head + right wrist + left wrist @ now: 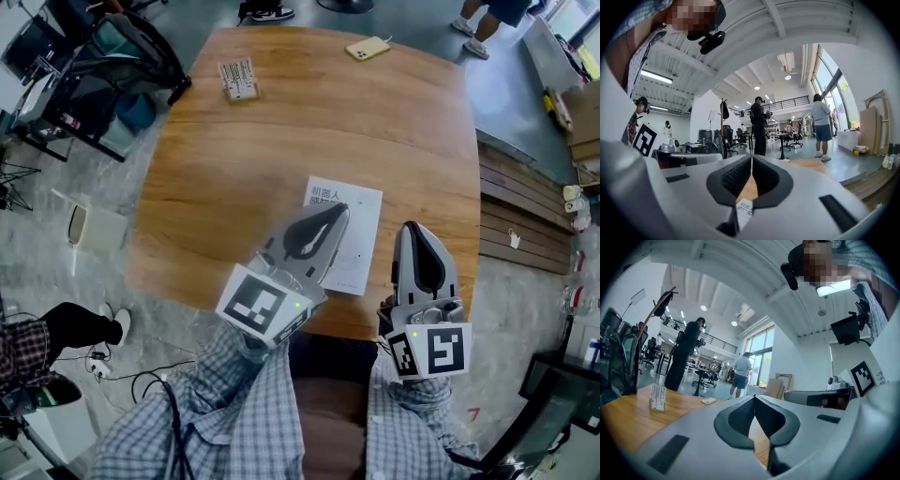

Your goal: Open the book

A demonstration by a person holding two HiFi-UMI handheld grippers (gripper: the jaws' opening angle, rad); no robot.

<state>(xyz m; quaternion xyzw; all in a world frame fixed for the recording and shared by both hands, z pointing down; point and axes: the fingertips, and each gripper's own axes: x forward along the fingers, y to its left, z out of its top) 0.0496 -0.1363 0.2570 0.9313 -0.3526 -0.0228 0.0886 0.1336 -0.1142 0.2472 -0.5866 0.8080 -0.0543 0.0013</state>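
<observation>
The book [364, 234] is a thin white one with dark print on its cover, lying closed near the front edge of the wooden table [281, 141]. My left gripper [339, 212] is shut and hangs over the book's left part, hiding it, with its tip near the printed title. My right gripper [410, 228] is shut too, just off the book's right edge and pointing away from me. In the left gripper view the jaws [754, 398] meet with nothing between them. In the right gripper view a strip of the book's print [744, 211] shows below the closed tips [751, 157].
A yellow phone [367, 48] lies at the table's far edge, and a small card stand [238, 79] sits at the far left. A chair with a dark bag [112, 66] stands left of the table, wooden planks [520, 216] to the right. People stand beyond the table [821, 124].
</observation>
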